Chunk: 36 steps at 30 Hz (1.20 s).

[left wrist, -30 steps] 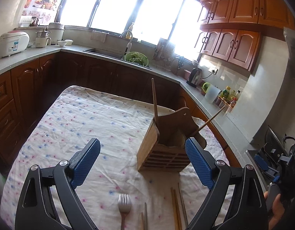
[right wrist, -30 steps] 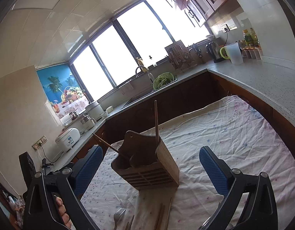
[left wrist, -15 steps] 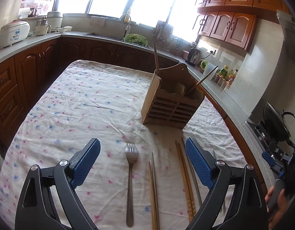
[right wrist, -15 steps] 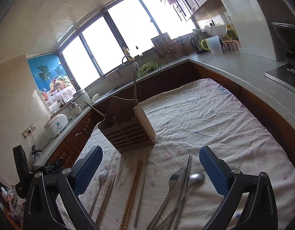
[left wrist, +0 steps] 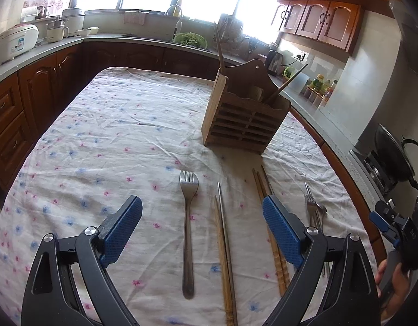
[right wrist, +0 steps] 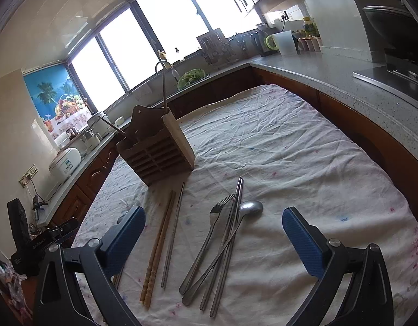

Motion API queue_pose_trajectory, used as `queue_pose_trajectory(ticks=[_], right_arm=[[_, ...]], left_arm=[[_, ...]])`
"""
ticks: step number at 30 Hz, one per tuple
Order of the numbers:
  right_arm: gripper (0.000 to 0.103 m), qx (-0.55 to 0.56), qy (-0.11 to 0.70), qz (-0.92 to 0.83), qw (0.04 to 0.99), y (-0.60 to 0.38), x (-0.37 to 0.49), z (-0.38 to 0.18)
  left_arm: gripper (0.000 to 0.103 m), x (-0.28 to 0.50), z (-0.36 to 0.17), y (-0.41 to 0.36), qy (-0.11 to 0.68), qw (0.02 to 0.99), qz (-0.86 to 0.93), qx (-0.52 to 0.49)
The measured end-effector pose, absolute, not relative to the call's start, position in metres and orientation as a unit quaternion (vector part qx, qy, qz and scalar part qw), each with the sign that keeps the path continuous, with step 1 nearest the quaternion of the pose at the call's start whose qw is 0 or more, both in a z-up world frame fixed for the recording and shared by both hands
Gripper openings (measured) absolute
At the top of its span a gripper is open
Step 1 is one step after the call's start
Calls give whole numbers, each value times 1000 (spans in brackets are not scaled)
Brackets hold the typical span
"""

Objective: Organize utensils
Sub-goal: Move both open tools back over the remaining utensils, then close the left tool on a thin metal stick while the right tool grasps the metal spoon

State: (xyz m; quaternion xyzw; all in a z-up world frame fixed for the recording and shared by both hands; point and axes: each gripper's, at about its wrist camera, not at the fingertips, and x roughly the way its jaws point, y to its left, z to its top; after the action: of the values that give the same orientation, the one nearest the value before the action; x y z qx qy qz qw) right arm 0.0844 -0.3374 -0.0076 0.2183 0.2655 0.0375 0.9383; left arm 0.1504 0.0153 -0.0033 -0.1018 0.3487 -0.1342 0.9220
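Both your claws gape wide, empty: left claw (left wrist: pixel 202 226) over a lone fork (left wrist: pixel 188 228), right claw (right wrist: pixel 214 231) over the crossed fork, spoon (right wrist: pixel 249 207) and metal chopsticks (right wrist: pixel 230 233). All lie on the clothed counter (left wrist: pixel 100 135) near its front edge; wooden holder (left wrist: pixel 244 116) stands mid-counter beyond them.

A home kitchen, as we see it.

We see dark wooden cabinets (left wrist: pixel 317 19) above and below a speckled grey countertop (right wrist: pixel 353 81), a sink tap (right wrist: pixel 161 66) under wide bright windows (right wrist: pixel 165 27), a white rice cooker (left wrist: pixel 14 40), an electric kettle (left wrist: pixel 273 58), bottles of seasoning (left wrist: pixel 321 87) and a lidded wok on the stove (left wrist: pixel 393 157). We look over a table under a flowered cloth (left wrist: pixel 114 135).
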Motion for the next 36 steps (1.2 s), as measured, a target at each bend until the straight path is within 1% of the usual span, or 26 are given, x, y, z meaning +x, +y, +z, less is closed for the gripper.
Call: queue_pose_trajectory(ticks=[8, 11, 12, 13, 14, 16, 17, 18, 20, 22, 23, 25, 28, 32, 36], right_arm=[[102, 207, 274, 40, 939, -331, 90, -8], [98, 203, 284, 27, 937, -332, 95, -14], [93, 203, 290, 27, 935, -332, 97, -16], [86, 204, 295, 26, 933, -333, 100, -18], [83, 205, 302, 24, 931, -334, 103, -20], [75, 204, 312, 25, 928, -333, 110, -23], [72, 202, 314, 26, 927, -332, 114, -24], [65, 199, 318, 26, 927, -331, 118, -24], [61, 195, 330, 23, 923, -330, 128, -26], [50, 191, 339, 19, 921, -330, 136, -29], [48, 187, 345, 15, 920, -330, 139, -31], [42, 185, 357, 11, 916, -331, 149, -36], [38, 179, 380, -2, 907, -334, 157, -44], [38, 184, 405, -9, 896, -337, 156, -57], [36, 205, 428, 2, 880, -337, 164, -70]], left_arm=[[92, 163, -8, -1, 367, 916, -139, -78], [88, 169, -11, -8, 376, 913, -145, -70], [85, 171, -13, -12, 381, 910, -148, -66], [81, 174, -14, -15, 386, 908, -152, -61], [78, 177, -16, -19, 391, 905, -157, -56], [64, 183, -19, -26, 400, 900, -167, -50], [61, 186, -21, -30, 406, 896, -172, -46], [58, 189, -22, -34, 413, 893, -177, -42], [55, 196, -25, -41, 419, 888, -183, -37], [48, 202, -28, -47, 427, 884, -190, -33], [47, 206, -29, -49, 432, 880, -193, -31], [42, 214, -33, -54, 443, 874, -197, -28], [39, 221, -39, -59, 458, 866, -199, -24], [39, 230, -45, -61, 468, 860, -203, -20], [34, 242, -54, -67, 483, 853, -198, -4]])
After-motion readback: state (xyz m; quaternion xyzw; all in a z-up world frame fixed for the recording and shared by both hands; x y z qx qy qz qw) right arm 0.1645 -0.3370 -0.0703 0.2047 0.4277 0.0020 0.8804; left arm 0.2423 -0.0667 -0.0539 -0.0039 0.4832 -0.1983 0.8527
